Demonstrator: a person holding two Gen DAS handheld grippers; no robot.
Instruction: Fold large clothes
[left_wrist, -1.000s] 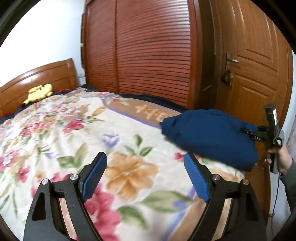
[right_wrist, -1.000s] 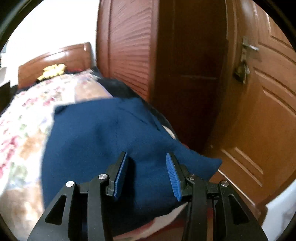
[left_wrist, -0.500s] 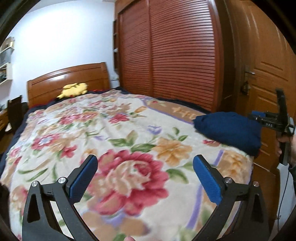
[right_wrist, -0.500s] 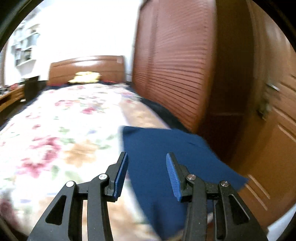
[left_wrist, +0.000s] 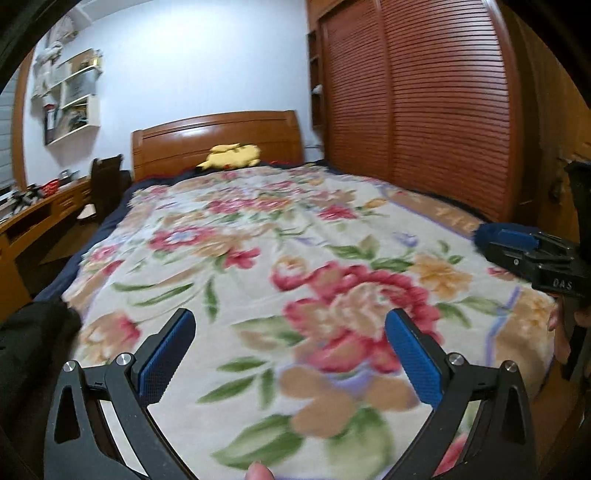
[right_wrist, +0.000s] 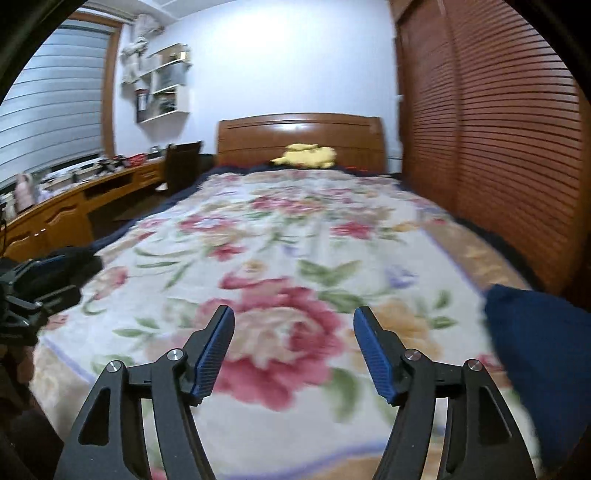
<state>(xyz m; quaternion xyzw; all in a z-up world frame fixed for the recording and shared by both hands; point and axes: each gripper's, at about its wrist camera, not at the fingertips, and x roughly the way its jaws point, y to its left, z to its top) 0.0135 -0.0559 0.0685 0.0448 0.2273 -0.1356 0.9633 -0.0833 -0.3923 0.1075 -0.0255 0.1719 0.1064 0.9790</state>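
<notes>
A folded dark blue garment (right_wrist: 535, 354) lies on the right side of the flowered bedspread (right_wrist: 280, 236), near the foot corner. In the left wrist view only a sliver of it (left_wrist: 484, 234) shows behind the right gripper (left_wrist: 517, 240). My right gripper (right_wrist: 293, 350) is open and empty, over the bedspread, left of the garment. My left gripper (left_wrist: 288, 354) is open and empty above the foot of the bed (left_wrist: 258, 229). It also shows at the left edge of the right wrist view (right_wrist: 33, 284).
A dark cloth heap (left_wrist: 33, 332) lies at the bed's left foot corner. A yellow plush toy (left_wrist: 231, 157) sits by the wooden headboard (left_wrist: 218, 140). A slatted wardrobe (left_wrist: 424, 103) runs along the right. A desk (right_wrist: 74, 206) and chair (right_wrist: 181, 166) stand on the left.
Both grippers have swung left, away from the blue garment, to face the headboard. The right gripper has opened wider and the garment now lies at its right.
</notes>
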